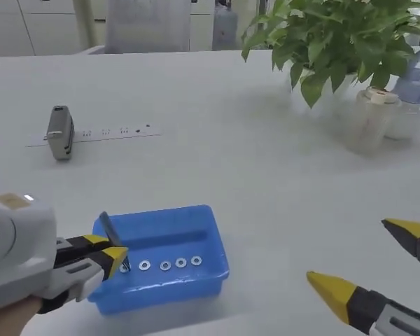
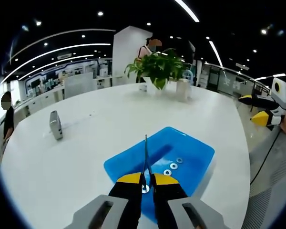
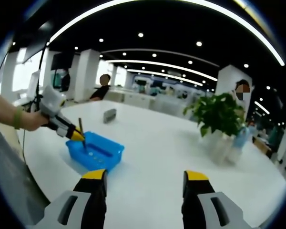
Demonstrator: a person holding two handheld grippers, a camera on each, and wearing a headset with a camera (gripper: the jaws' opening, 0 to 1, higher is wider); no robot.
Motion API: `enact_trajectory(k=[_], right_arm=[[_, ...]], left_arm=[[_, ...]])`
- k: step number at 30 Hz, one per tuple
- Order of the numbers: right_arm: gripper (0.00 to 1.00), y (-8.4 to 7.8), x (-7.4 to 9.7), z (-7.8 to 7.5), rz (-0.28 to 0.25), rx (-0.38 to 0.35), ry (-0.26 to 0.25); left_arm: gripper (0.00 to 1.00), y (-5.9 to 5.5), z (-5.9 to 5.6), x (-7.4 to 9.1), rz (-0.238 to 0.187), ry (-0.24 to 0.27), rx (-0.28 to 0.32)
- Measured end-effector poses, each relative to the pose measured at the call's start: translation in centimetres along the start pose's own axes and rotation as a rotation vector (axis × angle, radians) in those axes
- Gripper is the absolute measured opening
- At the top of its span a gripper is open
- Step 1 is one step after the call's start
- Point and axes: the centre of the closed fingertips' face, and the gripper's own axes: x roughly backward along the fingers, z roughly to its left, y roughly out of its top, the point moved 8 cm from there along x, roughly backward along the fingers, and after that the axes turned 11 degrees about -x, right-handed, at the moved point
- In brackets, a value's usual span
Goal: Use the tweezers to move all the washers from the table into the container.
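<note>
While left gripper point(image 1: 110, 250) hangs over left end of blue container point(image 1: 169, 285), jaws pressed together on tweezers point(image 1: 109, 227); tweezer tips point down inside container, beside row of washers point(image 1: 165, 265) lying on its floor. Right gripper point(image 1: 347, 250) spread wide, holding nothing, well apart to right above white counter point(image 1: 231, 168). Potted plant point(image 1: 336, 35) at far edge.

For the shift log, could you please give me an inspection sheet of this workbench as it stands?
Surface: white table.
Job's things: blue container holds a row of washers; tweezers tips reach inside it.
Clutter: power strip, grey plug block, potted plant, pale bottles.
Claws: left claw shut on tweezers; right claw open, empty.
Cables: dark cable hangs near the right claw.
Surroundings: open office, ceiling lights, people beyond.
</note>
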Motion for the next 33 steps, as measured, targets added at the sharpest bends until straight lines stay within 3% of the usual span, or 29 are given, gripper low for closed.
enact_trajectory(k=[5, 10, 14, 16, 19, 21, 24, 25, 28, 29, 30, 33], right_arm=[[0.62, -0.2, 0.0, -0.1, 0.017, 0.008, -0.002], [0.60, -0.3, -0.1, -0.1, 0.026, 0.001, 0.005], [0.58, -0.4, -0.2, 0.2, 0.040, -0.008, 0.036], [0.56, -0.5, -0.4, 0.5, 0.052, -0.022, 0.077], [0.50, -0.3, -0.6, 1.3, 0.064, -0.039, 0.163], [0.44, 0.0, -0.8, 1.8, 0.044, -0.050, 0.216], [0.42, 0.7, -1.5, 2.8, 0.027, -0.165, 0.345], [0.41, 1.0, -1.7, 3.3, 0.024, -0.163, 0.378], [0.32, 1.7, -2.4, 4.8, 0.045, -0.099, 0.498], [0.28, 2.1, -2.4, 5.7, 0.058, -0.063, 0.558], [0.22, 2.2, -2.4, 6.4, 0.069, -0.041, 0.602], [0.14, 2.5, -1.8, 9.5, 0.115, 0.015, 0.755]], left_arm=[[0.04, 0.1, 0.1, 0.1, -0.014, 0.002, 0.008], [0.03, 0.9, -0.1, 0.8, -0.043, -0.005, 0.027], [0.02, 2.3, -0.8, 2.4, -0.077, -0.014, 0.009], [0.02, 2.9, -1.2, 3.2, -0.089, -0.021, 0.005], [0.02, 4.2, -2.2, 4.9, -0.106, -0.040, -0.021], [0.01, 4.8, -2.9, 6.0, -0.108, -0.061, -0.045], [0.01, 5.3, -3.7, 7.3, -0.109, -0.097, -0.063], [0.01, 5.5, -4.2, 7.8, -0.107, -0.117, -0.067], [0.02, 5.6, -5.3, 8.8, -0.097, -0.155, -0.082], [0.02, 5.4, -6.1, 9.2, -0.073, -0.197, -0.076], [0.02, 5.3, -6.4, 9.3, -0.073, -0.192, -0.078], [0.02, 4.3, -8.3, 9.4, -0.043, -0.251, -0.047]])
